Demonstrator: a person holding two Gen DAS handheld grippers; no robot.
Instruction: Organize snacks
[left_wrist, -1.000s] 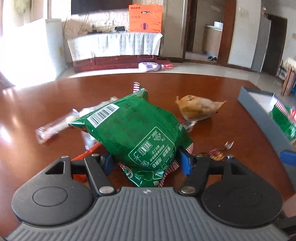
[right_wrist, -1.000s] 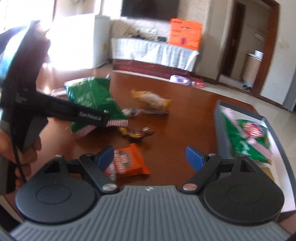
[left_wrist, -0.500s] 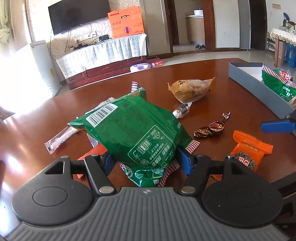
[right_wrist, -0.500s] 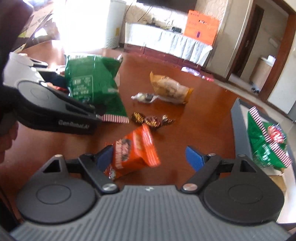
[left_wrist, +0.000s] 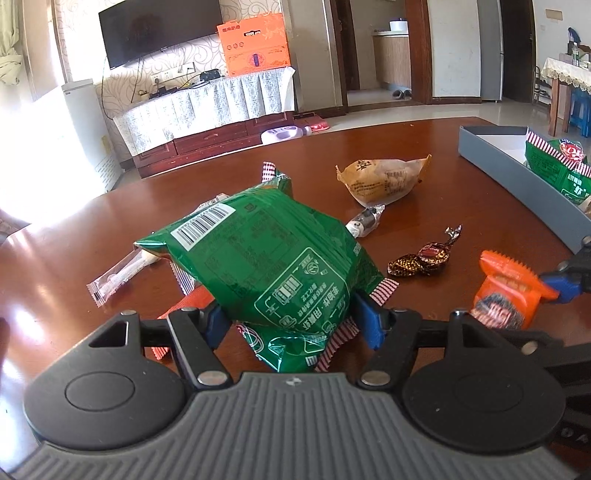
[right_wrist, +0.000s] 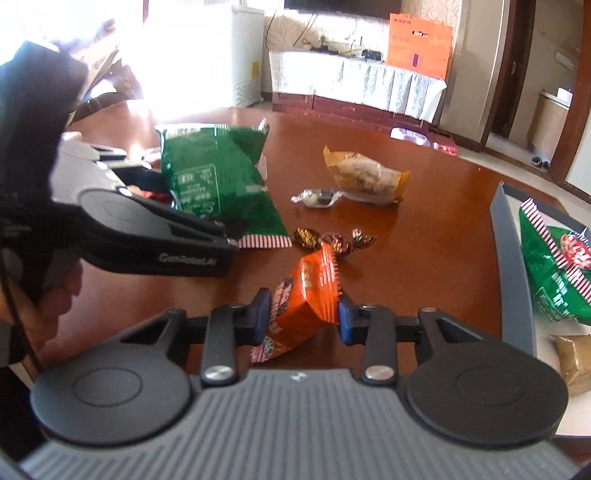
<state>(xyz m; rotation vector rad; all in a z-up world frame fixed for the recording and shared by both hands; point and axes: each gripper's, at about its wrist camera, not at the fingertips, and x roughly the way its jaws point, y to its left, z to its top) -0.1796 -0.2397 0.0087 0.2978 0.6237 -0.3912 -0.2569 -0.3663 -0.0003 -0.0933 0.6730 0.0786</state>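
Observation:
My left gripper (left_wrist: 293, 319) is shut on a large green snack bag (left_wrist: 266, 258) and holds it above the brown table (left_wrist: 424, 184); the bag also shows in the right wrist view (right_wrist: 218, 184). My right gripper (right_wrist: 301, 315) is shut on a small orange snack packet (right_wrist: 308, 295), lifted off the table; the packet shows in the left wrist view (left_wrist: 506, 291) too. A grey box (right_wrist: 511, 273) at the right holds another green bag (right_wrist: 550, 266) and a tan packet (right_wrist: 574, 358).
On the table lie a tan wrapped bun (left_wrist: 384, 179), a small clear-wrapped sweet (left_wrist: 364, 221), dark foil candies (left_wrist: 424, 256), a clear stick packet (left_wrist: 118, 273) and a red wrapper (left_wrist: 184, 304) under the green bag. A TV cabinet stands beyond the table.
My right gripper has closed on the orange packet and lifted it. My left gripper keeps hold of the green bag, and its view has swung to show more of the box.

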